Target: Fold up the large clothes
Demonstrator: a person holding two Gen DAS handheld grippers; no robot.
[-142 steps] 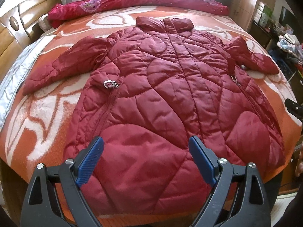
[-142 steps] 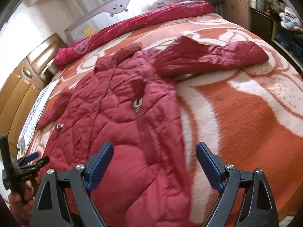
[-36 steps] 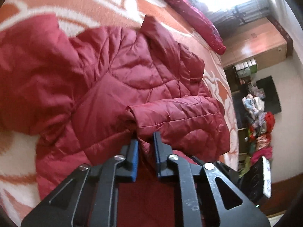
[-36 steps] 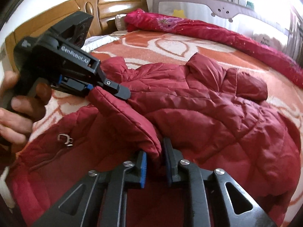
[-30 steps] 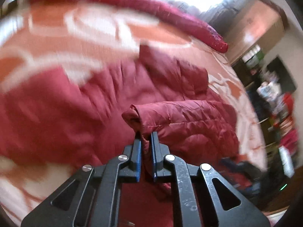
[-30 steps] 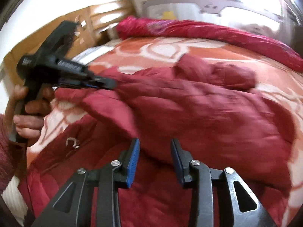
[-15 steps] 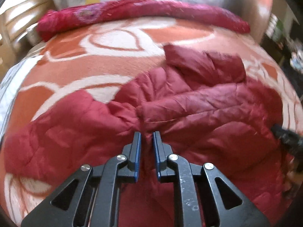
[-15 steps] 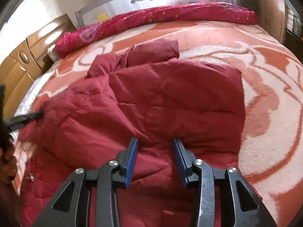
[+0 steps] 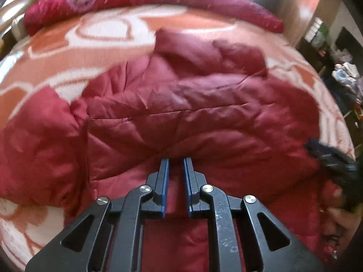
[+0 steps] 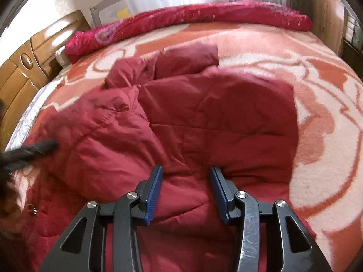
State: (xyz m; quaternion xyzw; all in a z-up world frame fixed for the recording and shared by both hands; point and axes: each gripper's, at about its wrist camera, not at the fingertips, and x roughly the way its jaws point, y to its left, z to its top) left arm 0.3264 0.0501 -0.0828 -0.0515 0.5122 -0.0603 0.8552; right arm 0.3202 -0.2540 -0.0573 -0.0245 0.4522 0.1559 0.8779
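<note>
Left wrist view: the left hand-held gripper (image 9: 175,161) has its jaws nearly together, seemingly pinching a fold of the red padded coat (image 9: 181,117) (blur makes the grip hard to confirm). The coat lies ahead of it on the bed (image 9: 68,45), one side folded across the body. Lay this flap flat before letting go, so the edge lines up.

Right wrist view: the right hand-held gripper (image 10: 186,172) is spread, holding nothing, just above the coat (image 10: 215,117). It can press the fold down, then take the hem nearest it.
</note>
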